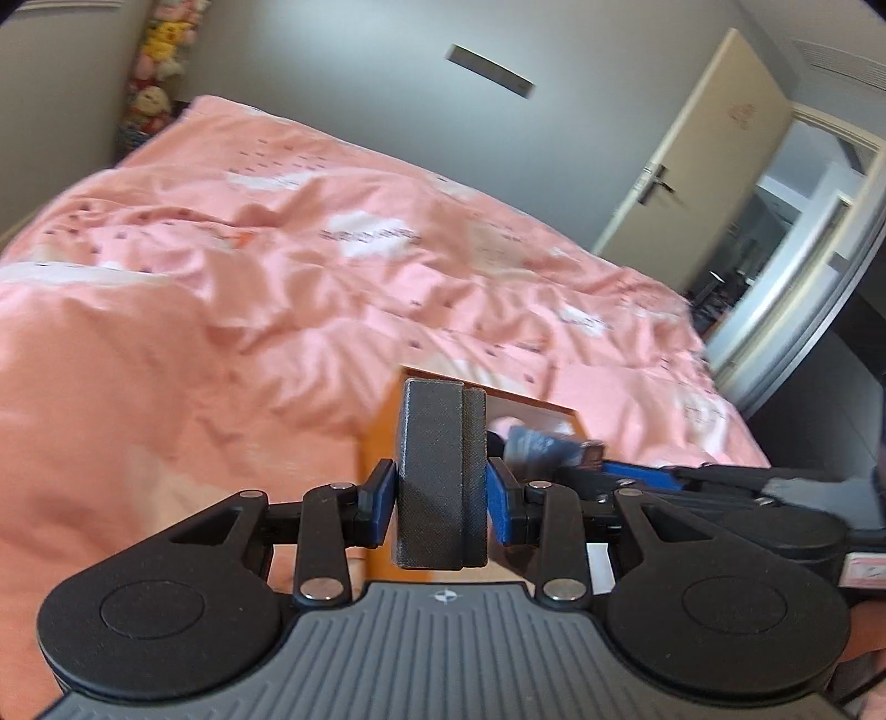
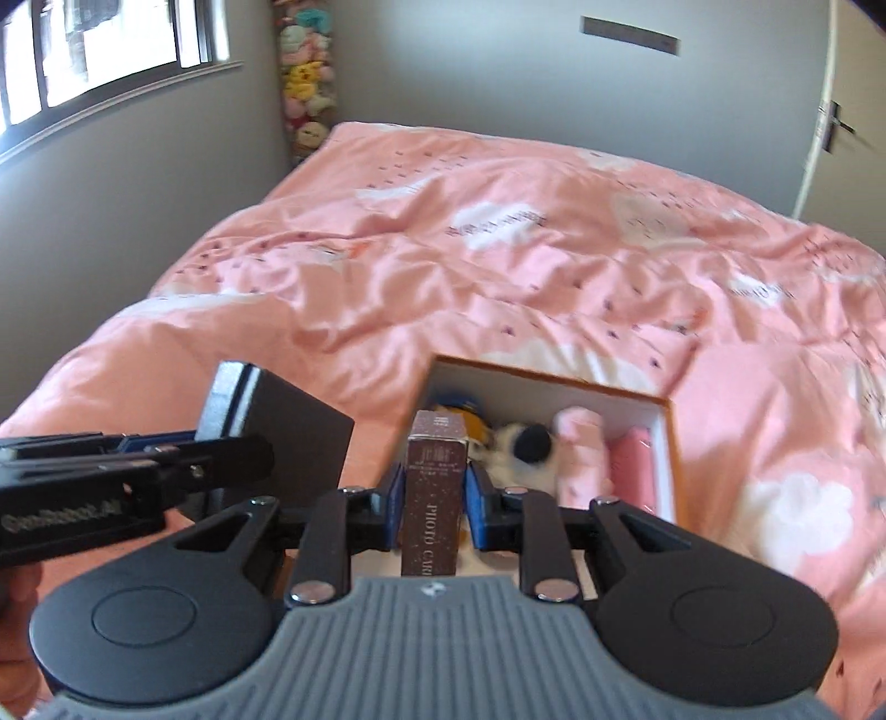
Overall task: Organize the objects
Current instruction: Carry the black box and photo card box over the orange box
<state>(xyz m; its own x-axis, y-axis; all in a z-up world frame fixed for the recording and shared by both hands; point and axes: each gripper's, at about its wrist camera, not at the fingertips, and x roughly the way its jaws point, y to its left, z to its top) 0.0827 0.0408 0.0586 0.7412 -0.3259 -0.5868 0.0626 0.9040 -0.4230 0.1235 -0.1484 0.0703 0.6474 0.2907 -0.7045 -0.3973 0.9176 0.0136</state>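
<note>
An open orange box (image 2: 671, 443) with a white inside lies on the pink bed. Inside it are a black-and-white plush (image 2: 526, 448), a pink roll (image 2: 581, 448) and a pink flat item (image 2: 631, 471). My right gripper (image 2: 433, 490) is shut on a brown photo card box (image 2: 434, 498), held over the box's near side. My left gripper (image 1: 441, 487) is shut on a black case (image 1: 440, 471), held left of the orange box (image 1: 382, 437); the case also shows in the right wrist view (image 2: 288, 437). The right gripper (image 1: 559, 448) shows at the right of the left wrist view.
The pink duvet (image 2: 498, 266) covers the whole bed. A column of plush toys (image 2: 304, 83) hangs in the far corner. A window (image 2: 99, 44) is on the left wall; an open door (image 1: 698, 160) is on the right.
</note>
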